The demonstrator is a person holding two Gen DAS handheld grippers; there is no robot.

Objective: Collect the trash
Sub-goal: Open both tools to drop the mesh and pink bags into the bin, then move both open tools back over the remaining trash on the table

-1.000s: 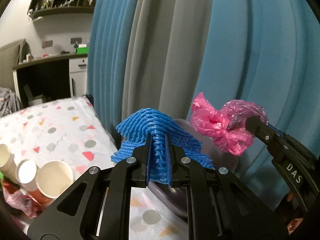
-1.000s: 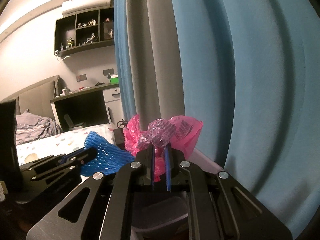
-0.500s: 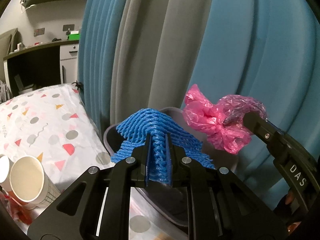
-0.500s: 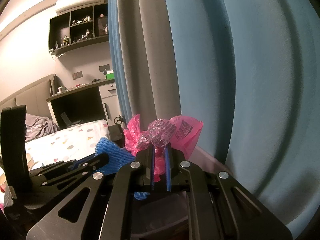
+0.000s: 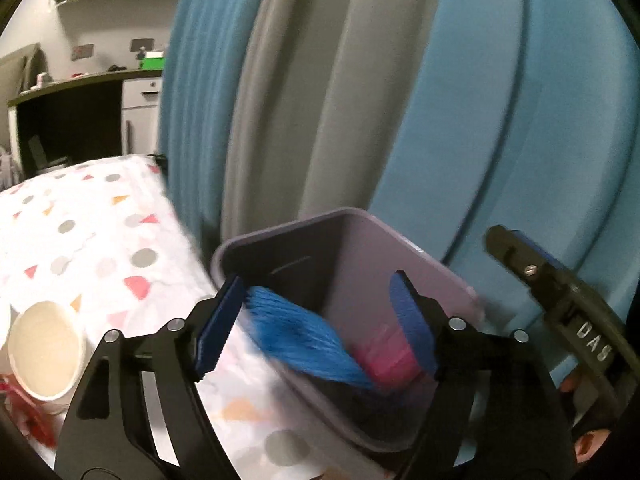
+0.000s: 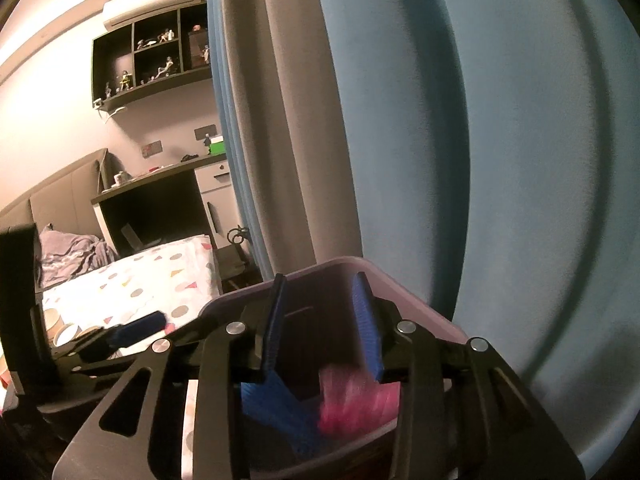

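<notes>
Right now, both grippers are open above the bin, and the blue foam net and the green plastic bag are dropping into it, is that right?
Nearly: the bag is pink, not green, as the right wrist view shows. Both the left gripper and right gripper are opening above the bin, the foam net falling in.

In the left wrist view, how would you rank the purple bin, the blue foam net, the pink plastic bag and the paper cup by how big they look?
1. Purple bin, clearly largest.
2. Blue foam net.
3. Paper cup, though it is cut off at the edge and blurred, so its place against the net is unsure.
4. Pink plastic bag, mostly hidden.
</notes>
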